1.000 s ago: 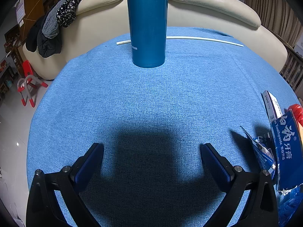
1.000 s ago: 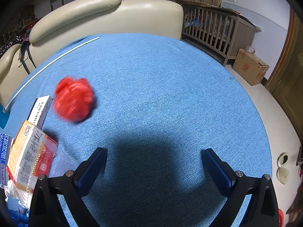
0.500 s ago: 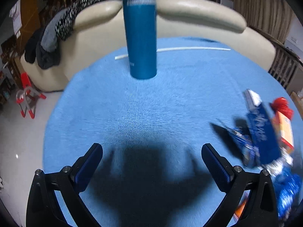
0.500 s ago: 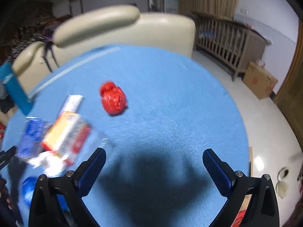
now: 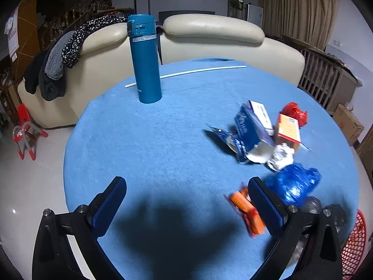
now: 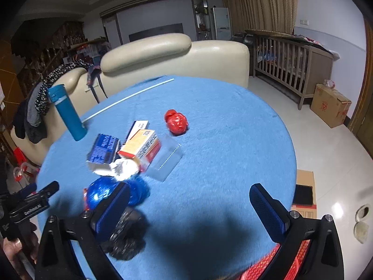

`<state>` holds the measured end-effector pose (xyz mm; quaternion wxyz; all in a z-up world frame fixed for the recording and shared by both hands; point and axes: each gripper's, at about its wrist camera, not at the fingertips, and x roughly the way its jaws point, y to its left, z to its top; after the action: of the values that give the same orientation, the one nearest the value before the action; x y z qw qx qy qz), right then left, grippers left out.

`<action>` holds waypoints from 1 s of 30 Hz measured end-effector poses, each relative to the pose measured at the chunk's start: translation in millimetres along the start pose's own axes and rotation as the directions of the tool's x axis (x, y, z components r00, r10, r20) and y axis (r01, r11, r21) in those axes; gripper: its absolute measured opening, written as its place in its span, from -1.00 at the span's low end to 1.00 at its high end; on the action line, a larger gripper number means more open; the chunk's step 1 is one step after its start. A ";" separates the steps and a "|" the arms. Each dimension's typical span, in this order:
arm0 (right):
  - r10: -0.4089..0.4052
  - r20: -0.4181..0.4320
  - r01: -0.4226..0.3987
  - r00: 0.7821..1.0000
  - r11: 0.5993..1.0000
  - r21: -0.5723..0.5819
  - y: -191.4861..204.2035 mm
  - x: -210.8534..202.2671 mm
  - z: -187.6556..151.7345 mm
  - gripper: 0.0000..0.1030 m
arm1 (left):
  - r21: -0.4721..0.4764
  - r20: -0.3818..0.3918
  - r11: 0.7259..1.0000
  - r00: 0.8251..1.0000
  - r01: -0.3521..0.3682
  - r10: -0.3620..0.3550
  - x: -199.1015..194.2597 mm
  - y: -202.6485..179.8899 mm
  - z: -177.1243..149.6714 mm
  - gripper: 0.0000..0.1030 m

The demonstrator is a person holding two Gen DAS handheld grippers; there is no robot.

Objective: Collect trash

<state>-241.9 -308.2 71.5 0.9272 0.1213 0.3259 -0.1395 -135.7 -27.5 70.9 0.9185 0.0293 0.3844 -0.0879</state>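
Both sets of fingers stand wide apart and hold nothing: the left gripper and the right gripper hang above the blue-covered table.

The trash lies in a loose cluster ahead and to the right of the left fingers, ahead and to the left of the right ones. All of it looks light and likely to slide on the cloth if nudged.

- The blue carton and the orange-and-white carton look stiff but probably hollow, so I would pinch across their narrow faces.
- The crumpled white paper and the blue plastic wad just past the left gripper's right finger look soft and would squash, so a deep bite through the middle should suit.
- The clear plastic piece looks thin and slippery; an edge is the likelier hold.
- The red ball of wrap sits apart, farthest ahead of the right fingers, and may roll.
- A small orange packet touches or passes behind the left gripper's right finger, and a black crumpled lump sits just beside the right gripper's left finger.

A red mesh basket shows beyond the near rim of the table, right of the left fingers, probably where the trash goes. A tall teal flask stands far ahead of the left fingers and could tip over. There is open cloth directly ahead of the left fingers and to the right of the right fingers. The round edge is close on both outer sides.
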 end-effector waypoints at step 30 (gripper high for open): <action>0.018 0.049 -0.019 0.999 0.999 0.031 7.1 -36.4 -21.9 1.00 | 0.013 0.083 0.999 0.996 0.030 -0.031 -52.0 -10.9 -8.4 1.00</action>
<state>-279.3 -288.1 79.1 0.9341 0.1357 0.2997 -0.1389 -179.4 -29.9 102.1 0.9321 0.0250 0.3458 -0.1053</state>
